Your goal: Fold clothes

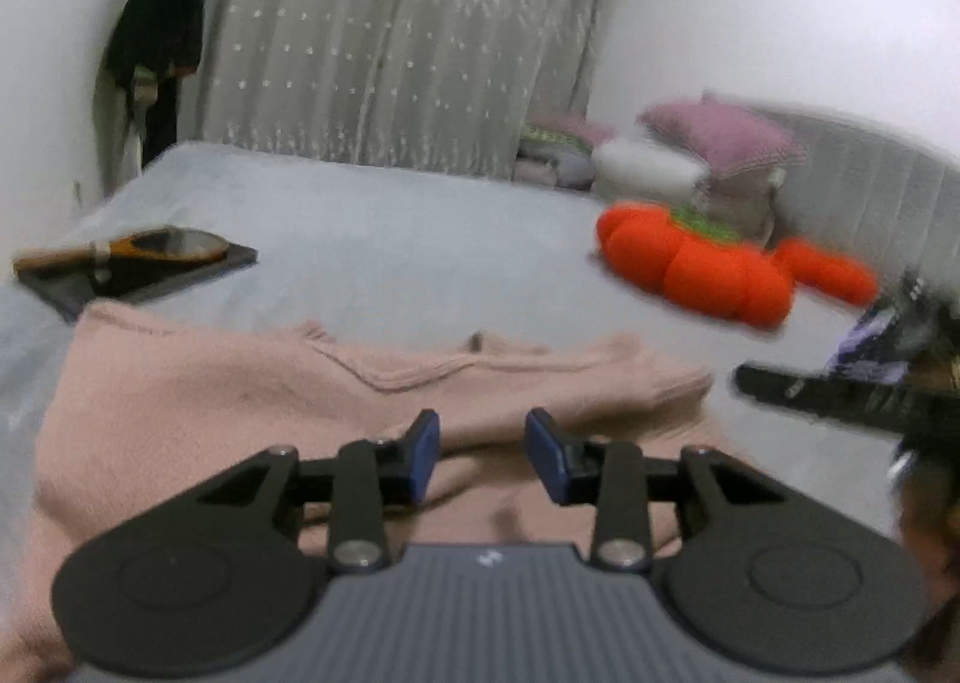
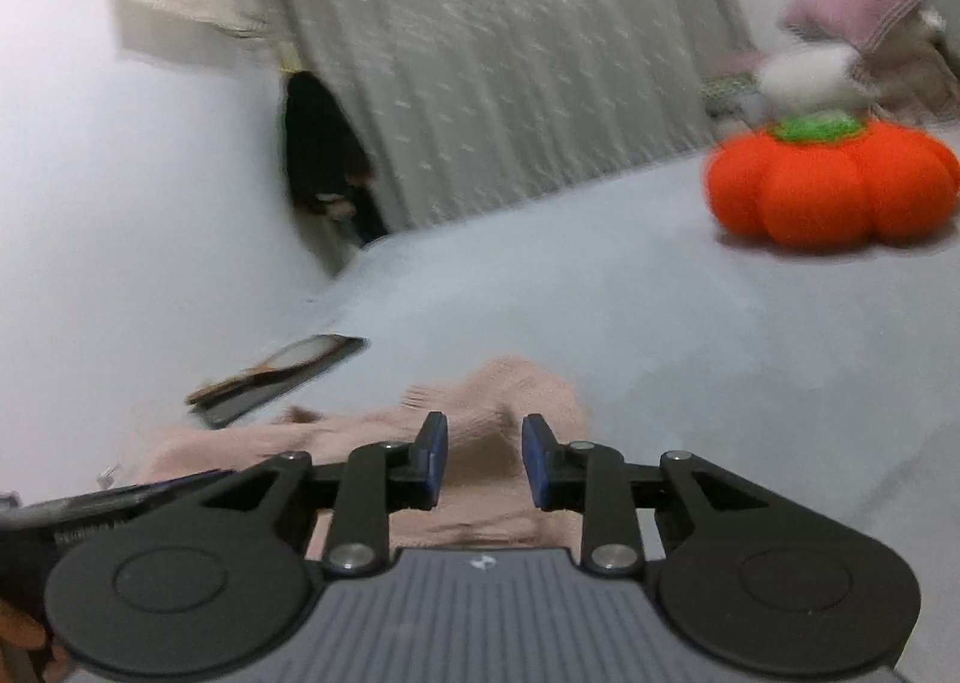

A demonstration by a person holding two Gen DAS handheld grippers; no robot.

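Observation:
A pink knitted sweater [image 1: 252, 401] lies spread on the grey bed sheet [image 1: 390, 251], neckline toward the far side. My left gripper [image 1: 482, 446] hovers over its near middle, open, nothing between the blue pads. The right gripper [image 1: 840, 389] shows as a dark blurred shape at the right edge of the left wrist view. In the right wrist view, my right gripper [image 2: 485, 452] is open above a bunched corner of the sweater [image 2: 510, 395], with cloth seen through the gap but not pinched. Both views are motion-blurred.
An orange pumpkin cushion [image 1: 696, 263] sits at the right of the bed, with pink pillows [image 1: 720, 137] stacked behind it. A dark tablet with a wooden hand mirror [image 1: 138, 257] on it lies at the left edge. A grey curtain [image 1: 390, 35] hangs behind.

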